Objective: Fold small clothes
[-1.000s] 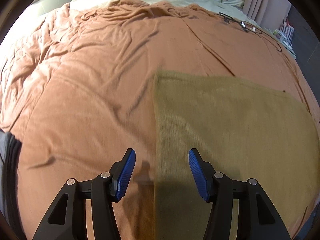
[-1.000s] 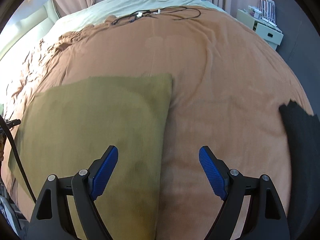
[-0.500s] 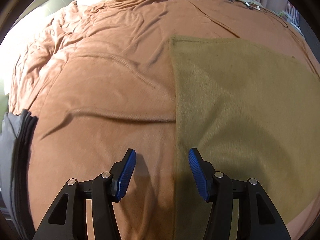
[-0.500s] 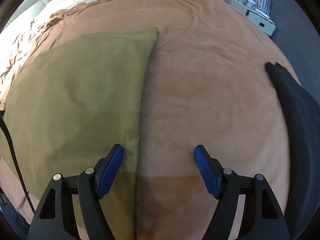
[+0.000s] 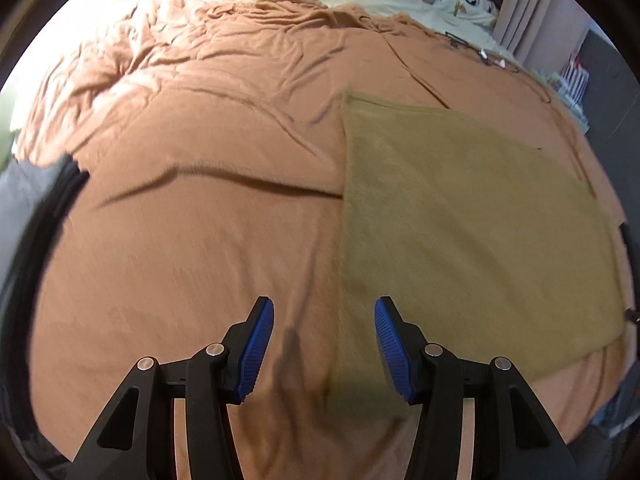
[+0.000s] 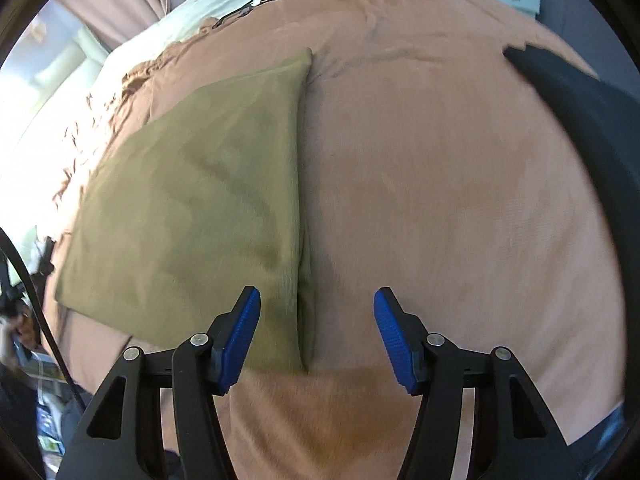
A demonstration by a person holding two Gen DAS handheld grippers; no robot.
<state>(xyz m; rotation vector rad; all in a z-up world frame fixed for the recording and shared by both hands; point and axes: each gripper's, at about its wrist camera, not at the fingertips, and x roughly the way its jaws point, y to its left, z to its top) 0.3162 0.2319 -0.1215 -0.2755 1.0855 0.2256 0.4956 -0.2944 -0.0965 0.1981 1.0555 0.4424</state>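
An olive cloth (image 5: 460, 216) lies flat on the bed (image 5: 192, 240), spread as a rectangle on the orange cover. It looks thin, soft and light, a knit that will drape and slide rather than hold shape, so it is best taken by pinching at a corner or along an edge, the two near corners together, and lifted evenly to keep the fold square. In the right view a doubled edge shows along its right side (image 6: 304, 280), which suggests one fold is already made.

The left gripper (image 5: 324, 344) hangs over the cloth's left edge, near end, fingers (image 5: 256, 344) wide apart and holding nothing; whether they touch the cover I cannot tell. The right gripper (image 6: 316, 332) hangs over the cloth's near right corner, its fingers (image 6: 394, 340) likewise wide and empty, the left finger above the cloth, the right one above bare cover.

Dark clothes lie at the bed's left edge (image 5: 28, 208) and at its right edge (image 6: 580, 120), well apart from the cloth.
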